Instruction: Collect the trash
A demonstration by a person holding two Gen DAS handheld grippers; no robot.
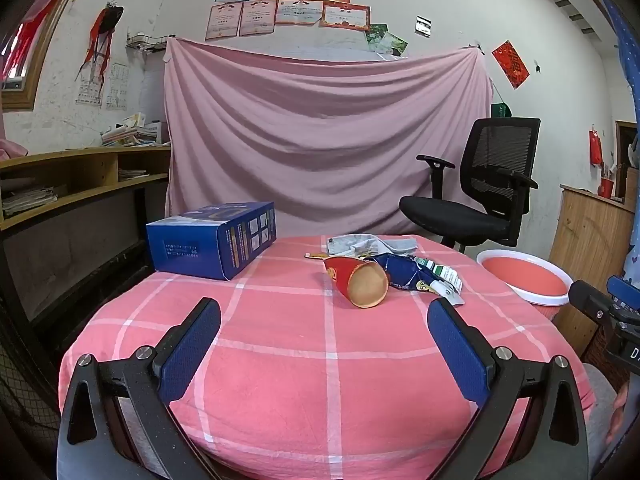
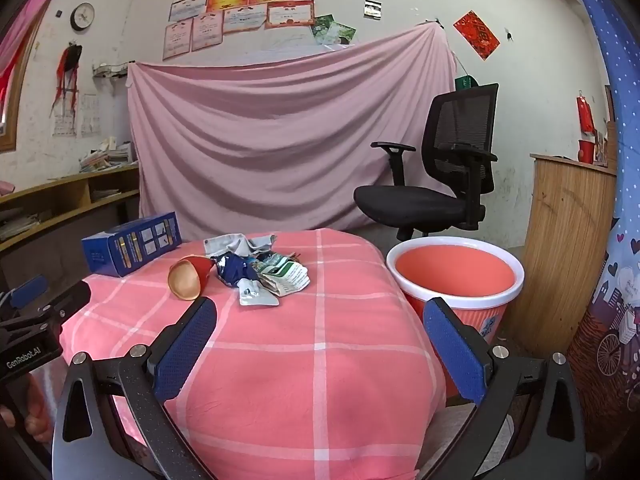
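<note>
A pile of trash lies on the pink checked table [image 1: 280,360]: a red paper cup [image 1: 358,280] on its side, a crumpled blue wrapper [image 1: 400,272], a green and white packet [image 1: 442,278] and grey paper [image 1: 360,244] behind. The same cup [image 2: 190,276], blue wrapper [image 2: 234,270] and green and white packet [image 2: 290,276] show in the right wrist view. A coral trash bin [image 2: 456,276] with a white rim stands right of the table. My left gripper [image 1: 324,320] is open and empty, short of the cup. My right gripper [image 2: 320,320] is open and empty, short of the pile.
A blue box [image 1: 212,242] sits at the table's far left. A black office chair [image 1: 480,192] stands behind the bin [image 1: 524,276]. A wooden shelf [image 1: 80,184] is at the left, a wooden cabinet [image 2: 560,240] at the right. A pink sheet [image 1: 320,140] hangs behind.
</note>
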